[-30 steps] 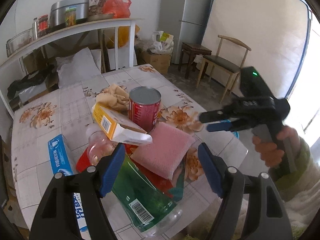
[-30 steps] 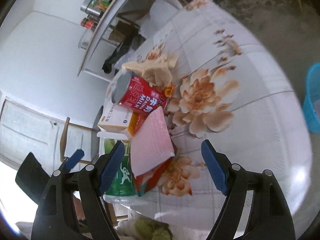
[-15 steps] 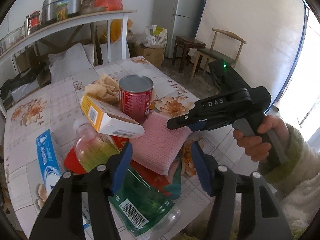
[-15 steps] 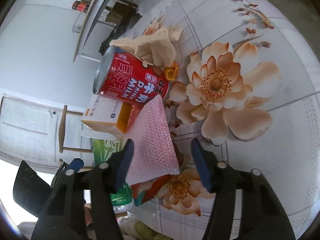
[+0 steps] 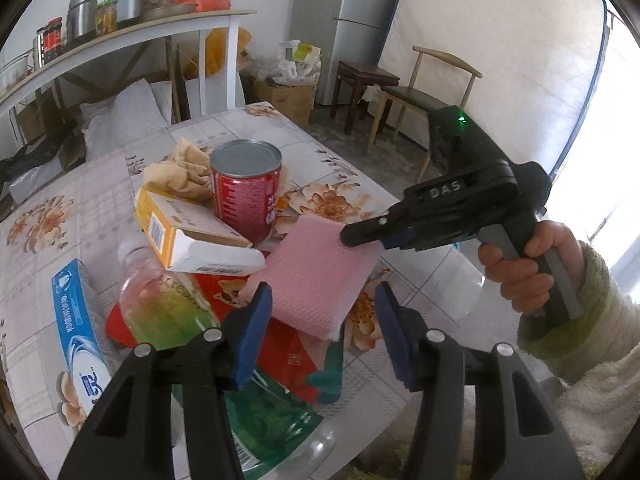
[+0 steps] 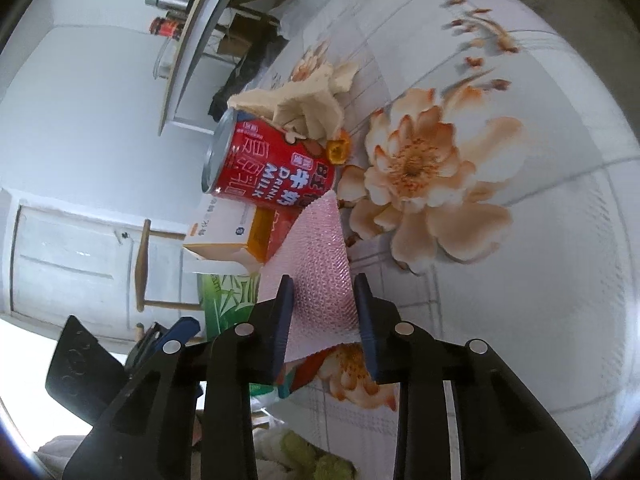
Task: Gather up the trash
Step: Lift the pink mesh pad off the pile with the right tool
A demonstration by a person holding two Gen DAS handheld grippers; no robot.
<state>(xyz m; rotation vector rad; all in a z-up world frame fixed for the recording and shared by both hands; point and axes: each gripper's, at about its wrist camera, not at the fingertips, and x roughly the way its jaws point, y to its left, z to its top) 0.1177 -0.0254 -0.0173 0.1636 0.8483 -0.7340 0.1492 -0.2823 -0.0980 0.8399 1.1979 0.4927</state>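
A pile of trash lies on the floral table (image 5: 92, 184): a pink bubble-wrap pad (image 5: 320, 272), a red milk can (image 5: 246, 192), a yellow and white carton (image 5: 188, 240), a clear bottle (image 5: 160, 304), a green wrapper (image 5: 264, 412), a red packet (image 5: 288, 356) and crumpled beige paper (image 5: 180, 172). My right gripper (image 6: 323, 312) has its jaws around the edge of the pink pad (image 6: 316, 280), narrowed but with gaps at both pads. My left gripper (image 5: 322, 336) is open just above the pad's near edge.
A blue toothpaste box (image 5: 76, 320) lies at the table's left. A shelf (image 5: 120, 44) with pots and jars stands behind. A wooden chair (image 5: 424, 96), a stool (image 5: 364, 80) and a fridge (image 5: 360, 20) stand on the floor to the right.
My right gripper has moved in over the pink pad and its jaws have narrowed around the pad's edge. My left gripper has moved closer to the pile and narrowed.
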